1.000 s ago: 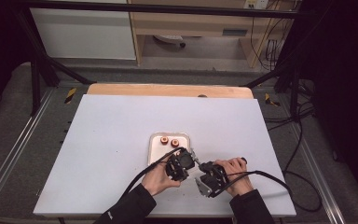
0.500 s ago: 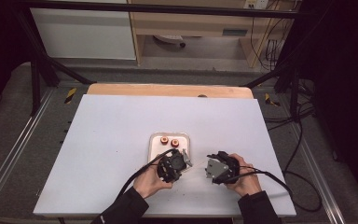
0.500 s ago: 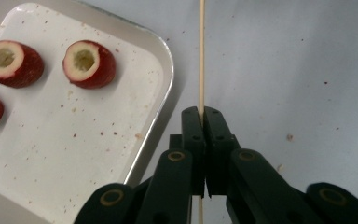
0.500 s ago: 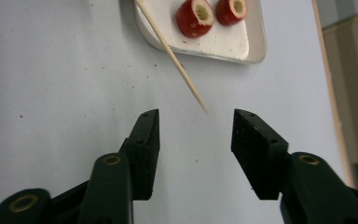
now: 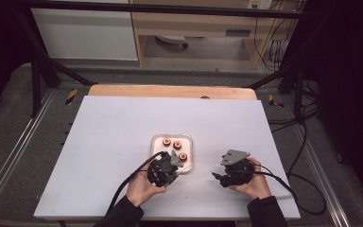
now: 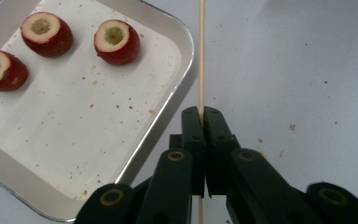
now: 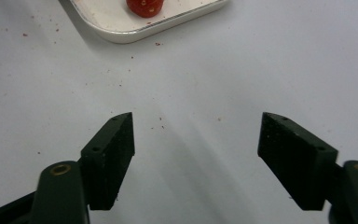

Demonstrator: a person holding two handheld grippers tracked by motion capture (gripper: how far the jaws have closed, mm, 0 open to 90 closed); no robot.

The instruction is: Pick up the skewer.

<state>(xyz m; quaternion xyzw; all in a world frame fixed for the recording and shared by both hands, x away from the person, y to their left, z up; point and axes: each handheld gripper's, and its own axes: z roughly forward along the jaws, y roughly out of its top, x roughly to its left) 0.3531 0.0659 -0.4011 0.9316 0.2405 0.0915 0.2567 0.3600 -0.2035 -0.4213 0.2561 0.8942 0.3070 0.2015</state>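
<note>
Nearest the person, the left gripper (image 6: 200, 119) has its black jaws pressed tight on a thin, pale wooden skewer (image 6: 201, 51), straight and bare, which runs on past the right edge of a shallow white square tray with rounded corners (image 6: 168, 100). To the right, well apart, the right gripper (image 7: 196, 140) has just been opening and stands wide with nothing between its jaws. Farther off, three hollowed red fruits (image 6: 117, 42) with pale cut tops sit in the tray, on the white table (image 5: 123, 132).
</note>
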